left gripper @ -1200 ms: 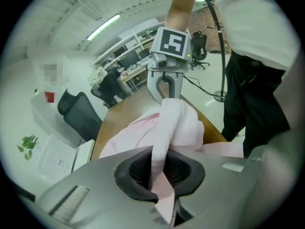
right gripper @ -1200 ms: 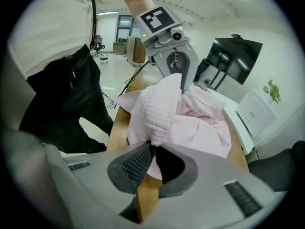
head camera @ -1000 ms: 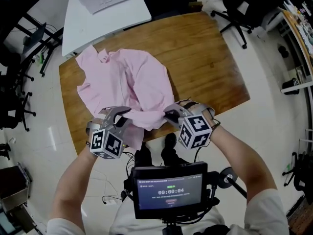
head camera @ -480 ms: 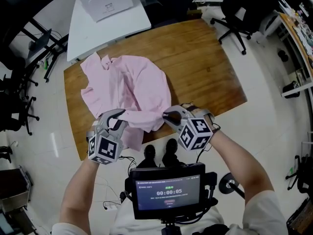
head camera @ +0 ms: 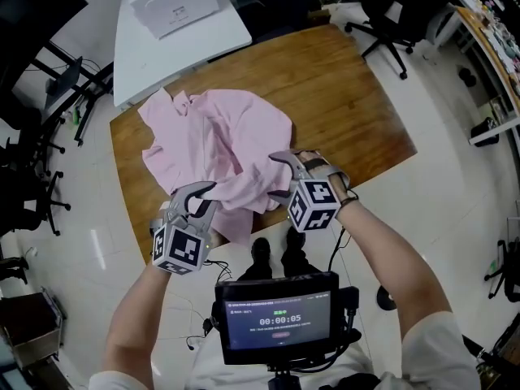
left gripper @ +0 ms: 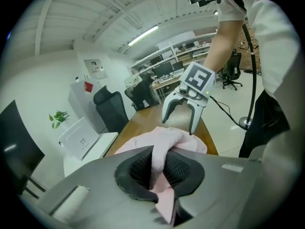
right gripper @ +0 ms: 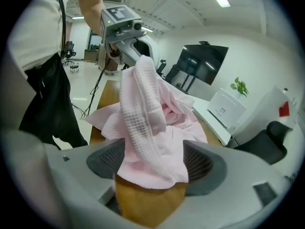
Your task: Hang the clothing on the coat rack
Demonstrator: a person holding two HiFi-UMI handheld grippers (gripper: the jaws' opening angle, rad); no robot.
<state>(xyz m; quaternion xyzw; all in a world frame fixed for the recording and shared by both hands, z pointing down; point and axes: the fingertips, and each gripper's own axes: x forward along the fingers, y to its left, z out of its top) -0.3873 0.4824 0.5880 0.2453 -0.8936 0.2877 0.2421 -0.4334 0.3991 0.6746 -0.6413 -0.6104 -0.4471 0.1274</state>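
Observation:
A pink shirt point(head camera: 219, 132) lies crumpled on the wooden table point(head camera: 341, 96), its near hem lifted at the front edge. My left gripper point(head camera: 203, 195) is shut on a fold of that hem, and the cloth runs pinched between its pads point(left gripper: 159, 168). My right gripper point(head camera: 280, 175) holds its jaws wide and they are opening. A waffle-textured strip of the shirt point(right gripper: 143, 109) hangs loosely between the spread pads point(right gripper: 155, 163). The two grippers face each other across the bunched hem: the right gripper point(left gripper: 183, 120) shows in the left gripper view, and the left gripper point(right gripper: 126, 49) shows in the right gripper view. No coat rack shows in any view.
A white table point(head camera: 162, 39) with a white box point(head camera: 175, 2) adjoins the wooden table's far side. Black office chairs point(head camera: 390, 6) stand at the back right, and dark stands point(head camera: 41, 136) line the left. A screen point(head camera: 276, 319) is mounted at the person's chest.
The right gripper's jaws have spread from nearly shut to wide open, freeing the hem. Both grippers have moved a little farther over the table edge, and the shirt bunches up more.

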